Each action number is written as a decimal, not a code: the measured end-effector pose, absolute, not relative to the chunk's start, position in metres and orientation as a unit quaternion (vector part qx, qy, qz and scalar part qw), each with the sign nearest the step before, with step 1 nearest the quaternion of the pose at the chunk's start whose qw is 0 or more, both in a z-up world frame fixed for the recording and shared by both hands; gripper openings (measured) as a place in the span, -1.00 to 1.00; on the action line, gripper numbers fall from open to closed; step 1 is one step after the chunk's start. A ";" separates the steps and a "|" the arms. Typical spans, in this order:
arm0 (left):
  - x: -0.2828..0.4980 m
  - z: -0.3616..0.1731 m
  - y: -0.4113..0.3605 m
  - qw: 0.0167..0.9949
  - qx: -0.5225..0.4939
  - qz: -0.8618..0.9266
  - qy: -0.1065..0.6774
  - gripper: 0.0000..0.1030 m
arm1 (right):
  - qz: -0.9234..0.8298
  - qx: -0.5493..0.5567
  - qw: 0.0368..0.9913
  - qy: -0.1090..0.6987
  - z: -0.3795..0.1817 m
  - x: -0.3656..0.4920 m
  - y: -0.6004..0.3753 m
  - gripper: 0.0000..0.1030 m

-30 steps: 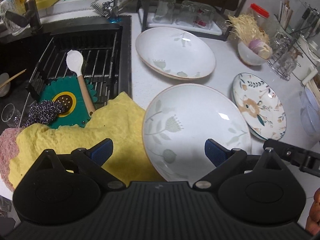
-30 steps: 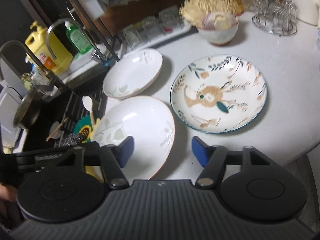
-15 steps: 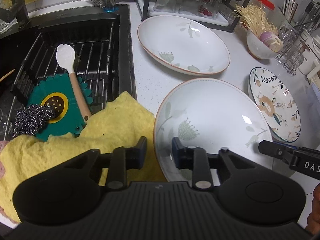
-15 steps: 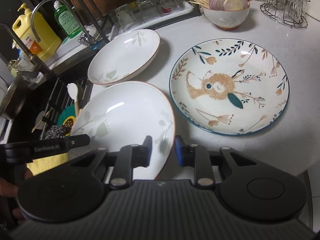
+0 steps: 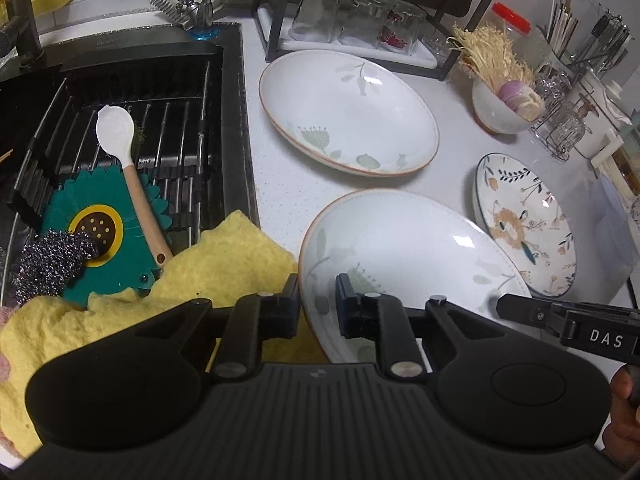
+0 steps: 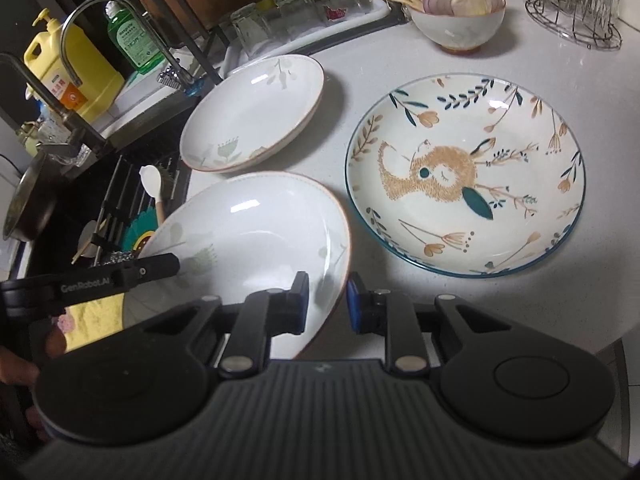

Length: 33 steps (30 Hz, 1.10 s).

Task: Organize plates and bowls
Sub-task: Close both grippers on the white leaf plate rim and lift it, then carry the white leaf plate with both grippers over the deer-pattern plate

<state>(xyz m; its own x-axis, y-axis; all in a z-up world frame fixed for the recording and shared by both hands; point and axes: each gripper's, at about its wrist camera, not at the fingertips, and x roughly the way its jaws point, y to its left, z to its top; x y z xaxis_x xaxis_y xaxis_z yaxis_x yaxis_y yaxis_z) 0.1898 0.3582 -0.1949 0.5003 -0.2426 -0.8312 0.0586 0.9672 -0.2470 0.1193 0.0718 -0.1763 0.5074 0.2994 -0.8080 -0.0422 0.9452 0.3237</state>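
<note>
A white plate with pale green flowers (image 5: 408, 256) (image 6: 248, 240) is nearest me on the white counter. My left gripper (image 5: 318, 300) is shut on its left rim. My right gripper (image 6: 328, 300) is shut on its right rim. A second white flowered plate (image 5: 348, 112) (image 6: 256, 112) lies farther back. A plate with a brown animal and blue rim (image 5: 524, 220) (image 6: 464, 176) lies to the right.
A black sink (image 5: 236, 120) with a rack, white spoon (image 5: 120, 144), green mat and steel scourer lies left. A yellow cloth (image 5: 224, 264) drapes its edge. Upturned glasses (image 5: 356, 16), a bowl of mushrooms and onion (image 5: 504, 100) (image 6: 460, 16) and a wire glass rack (image 6: 576, 4) stand behind.
Both grippers closed from wide open onto opposite rims of the near white plate. Both cameras moved in closer to it.
</note>
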 end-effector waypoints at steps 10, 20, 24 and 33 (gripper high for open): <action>0.195 -0.132 0.355 0.872 -0.102 -0.114 0.466 -0.59 | 0.082 0.153 0.862 0.476 -0.125 0.108 0.066 -0.54; 0.208 -0.109 0.335 0.862 -0.125 -0.169 0.461 -0.59 | 0.045 0.182 0.877 0.443 -0.101 0.094 0.038 -0.54; 0.211 -0.107 0.313 0.856 -0.132 -0.186 0.463 -0.59 | 0.030 0.183 0.880 0.437 -0.098 0.089 0.018 -0.54; 0.238 -0.134 0.242 0.840 -0.108 -0.197 0.495 -0.59 | 0.001 0.150 0.885 0.442 -0.111 0.106 -0.035 -0.54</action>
<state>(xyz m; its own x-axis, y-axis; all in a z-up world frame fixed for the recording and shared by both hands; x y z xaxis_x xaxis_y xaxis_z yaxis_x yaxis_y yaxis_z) 0.2380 0.2422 -0.1337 0.4336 -0.4375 -0.7878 0.2230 0.8991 -0.3767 0.1058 -0.0353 -0.1114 0.6099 0.1338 -0.7811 0.1311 0.9550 0.2660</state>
